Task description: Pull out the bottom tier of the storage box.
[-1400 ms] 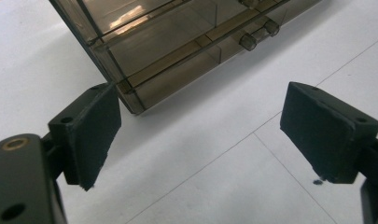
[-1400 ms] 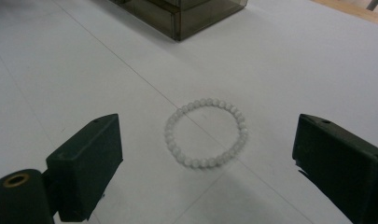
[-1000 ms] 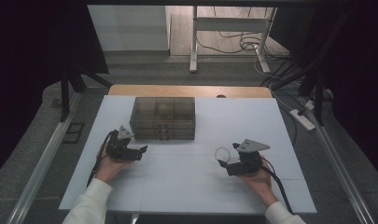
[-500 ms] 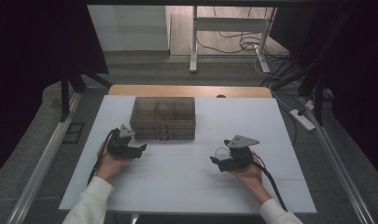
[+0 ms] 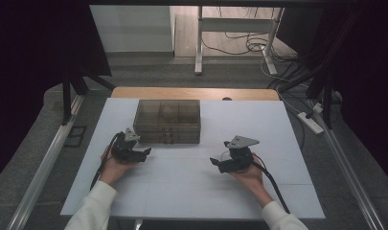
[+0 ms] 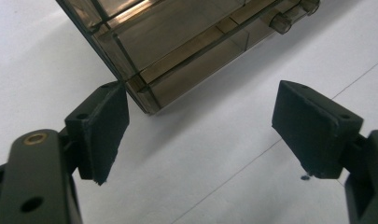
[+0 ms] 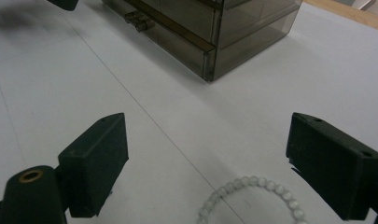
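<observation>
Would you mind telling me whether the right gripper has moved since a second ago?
Yes. The right gripper has slid left across the table, nearer the smoky drawer box.

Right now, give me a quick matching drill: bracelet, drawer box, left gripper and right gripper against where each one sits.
Things:
1. bracelet
2. drawer box
3. left gripper
4. right gripper

Places:
A. far middle of the white table
B. open, near the box's left front corner
C. on the table between the right gripper's open jaws
D. open, over the bracelet, right of the box

Pairs: 1-C, 2-A, 3-B, 4-D
</observation>
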`<action>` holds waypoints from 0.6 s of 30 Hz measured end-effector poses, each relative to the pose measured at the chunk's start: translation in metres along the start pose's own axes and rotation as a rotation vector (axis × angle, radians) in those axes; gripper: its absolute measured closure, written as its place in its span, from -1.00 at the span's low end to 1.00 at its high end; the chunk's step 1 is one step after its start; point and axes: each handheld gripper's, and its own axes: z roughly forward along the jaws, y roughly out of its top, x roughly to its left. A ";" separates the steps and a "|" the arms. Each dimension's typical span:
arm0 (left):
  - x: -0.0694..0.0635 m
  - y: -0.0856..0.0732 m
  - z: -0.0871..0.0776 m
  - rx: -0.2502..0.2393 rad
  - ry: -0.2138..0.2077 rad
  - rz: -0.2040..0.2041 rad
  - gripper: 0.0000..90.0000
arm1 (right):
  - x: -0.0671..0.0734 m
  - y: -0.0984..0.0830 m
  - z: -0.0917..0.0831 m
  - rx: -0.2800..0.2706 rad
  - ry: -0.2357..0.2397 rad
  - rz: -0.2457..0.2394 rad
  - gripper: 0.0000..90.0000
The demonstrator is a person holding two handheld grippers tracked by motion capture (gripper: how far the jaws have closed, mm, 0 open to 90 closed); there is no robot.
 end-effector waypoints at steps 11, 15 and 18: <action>0.000 0.000 0.005 0.009 0.007 0.014 -0.50 | 0.002 0.003 0.005 0.002 0.007 -0.001 -0.72; -0.001 0.000 0.006 0.011 0.007 0.022 -0.49 | 0.002 0.004 0.005 -0.001 0.008 -0.002 -0.72; -0.002 0.001 0.007 0.012 0.009 0.029 -0.49 | 0.002 0.004 0.006 -0.002 0.012 -0.002 -0.72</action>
